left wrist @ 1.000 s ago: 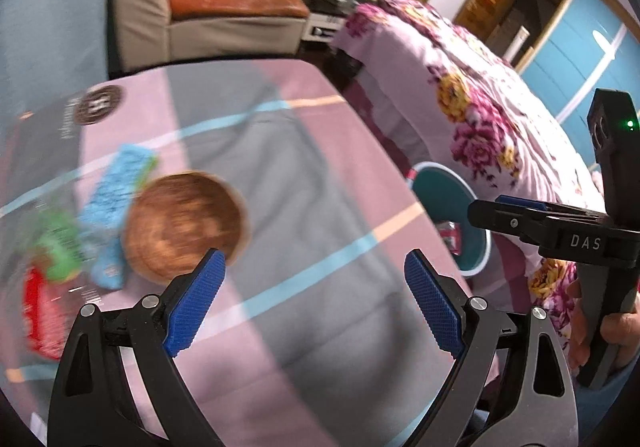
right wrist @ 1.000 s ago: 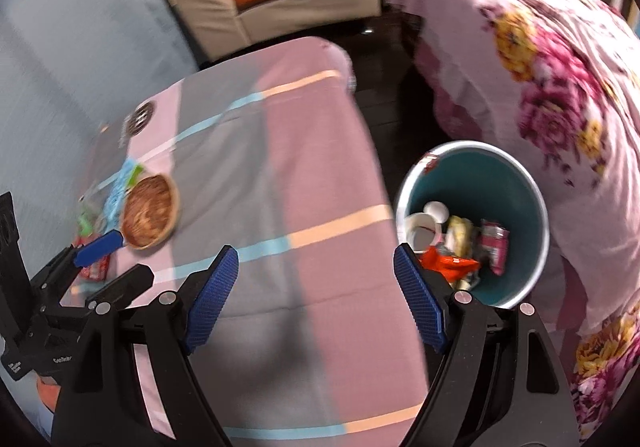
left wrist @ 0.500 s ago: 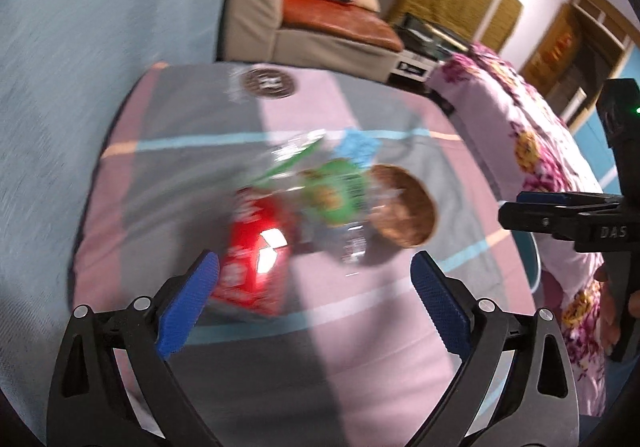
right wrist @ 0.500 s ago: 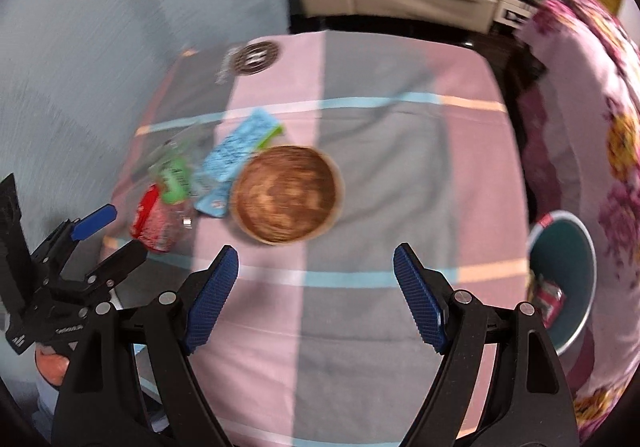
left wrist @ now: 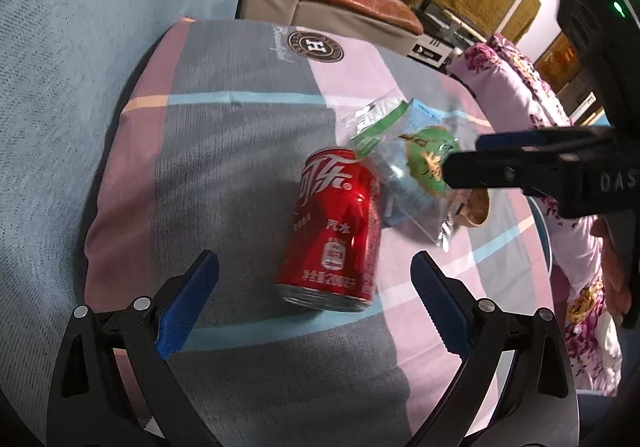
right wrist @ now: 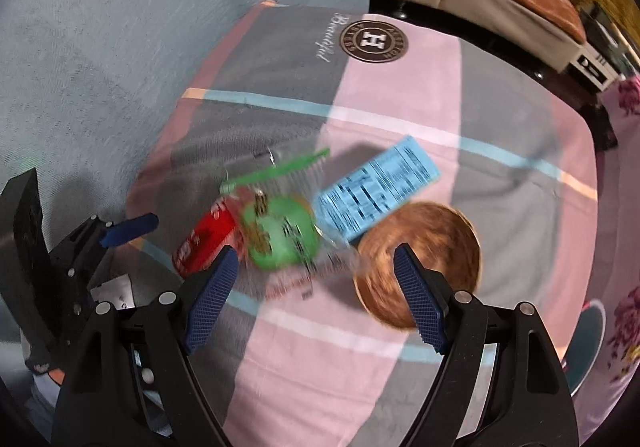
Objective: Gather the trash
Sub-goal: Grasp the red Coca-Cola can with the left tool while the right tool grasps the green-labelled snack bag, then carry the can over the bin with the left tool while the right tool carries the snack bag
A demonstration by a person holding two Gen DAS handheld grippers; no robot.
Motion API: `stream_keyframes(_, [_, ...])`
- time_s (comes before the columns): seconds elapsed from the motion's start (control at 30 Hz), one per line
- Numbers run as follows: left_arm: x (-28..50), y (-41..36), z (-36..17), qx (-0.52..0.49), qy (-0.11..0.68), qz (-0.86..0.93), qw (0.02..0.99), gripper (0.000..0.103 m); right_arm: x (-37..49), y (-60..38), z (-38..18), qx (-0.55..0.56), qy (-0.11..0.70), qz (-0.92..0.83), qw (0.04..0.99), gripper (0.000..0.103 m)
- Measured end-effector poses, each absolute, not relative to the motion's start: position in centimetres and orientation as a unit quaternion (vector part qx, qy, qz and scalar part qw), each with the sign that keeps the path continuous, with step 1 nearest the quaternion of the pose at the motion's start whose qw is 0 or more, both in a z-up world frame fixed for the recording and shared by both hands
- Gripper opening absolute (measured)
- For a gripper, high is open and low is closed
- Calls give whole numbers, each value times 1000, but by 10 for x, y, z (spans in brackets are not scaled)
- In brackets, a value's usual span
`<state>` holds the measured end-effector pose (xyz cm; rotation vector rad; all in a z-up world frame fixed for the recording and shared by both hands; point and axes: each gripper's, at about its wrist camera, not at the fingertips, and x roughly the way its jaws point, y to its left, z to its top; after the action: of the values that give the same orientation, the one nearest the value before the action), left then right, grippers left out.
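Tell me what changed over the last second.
Both grippers swung from the bin side toward the trash pile. The left gripper, its jaws just opening wider, now frames the red can; the right gripper hovers open over the green wrapper. Nothing grasped; items unmoved.

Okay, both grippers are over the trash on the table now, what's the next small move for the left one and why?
Probably lower the left gripper onto the red soda can and close. Its jaws stand open and empty, the can lies on its side just ahead, roughly centred between the pads, and clear of the green-printed wrapper the right gripper hovers over.
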<state>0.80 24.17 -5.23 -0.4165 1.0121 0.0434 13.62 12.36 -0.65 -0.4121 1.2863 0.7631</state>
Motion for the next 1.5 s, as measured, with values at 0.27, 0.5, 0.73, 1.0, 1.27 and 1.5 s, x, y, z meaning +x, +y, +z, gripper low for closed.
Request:
stream_keyframes(0.27, [14,242,-61,-201,495,18,845,97,143,141,-26,-186,596,356,695,57])
stream_keyframes(0.5, [28,232,-68,-187,505,16,843,96,147,124,-20,-155,592,354,707,43])
stream_keyframes(0.73, [40,225,-76,-172,511,23,842,84,155,89,-9,-122,586,335,728,43])
stream_keyframes(1.0, [33,225,-75,-181,508,49,841,58,162,37,-3,-80,582,307,749,43])
stream_keyframes(1.27, [17,218,-42,-188,474,61,858,56,160,-16,-2,-34,581,295,758,43])
stream_keyframes(1.5, [22,192,-54,-171,500,50,848,56,150,-47,-2,-12,578,298,760,43])
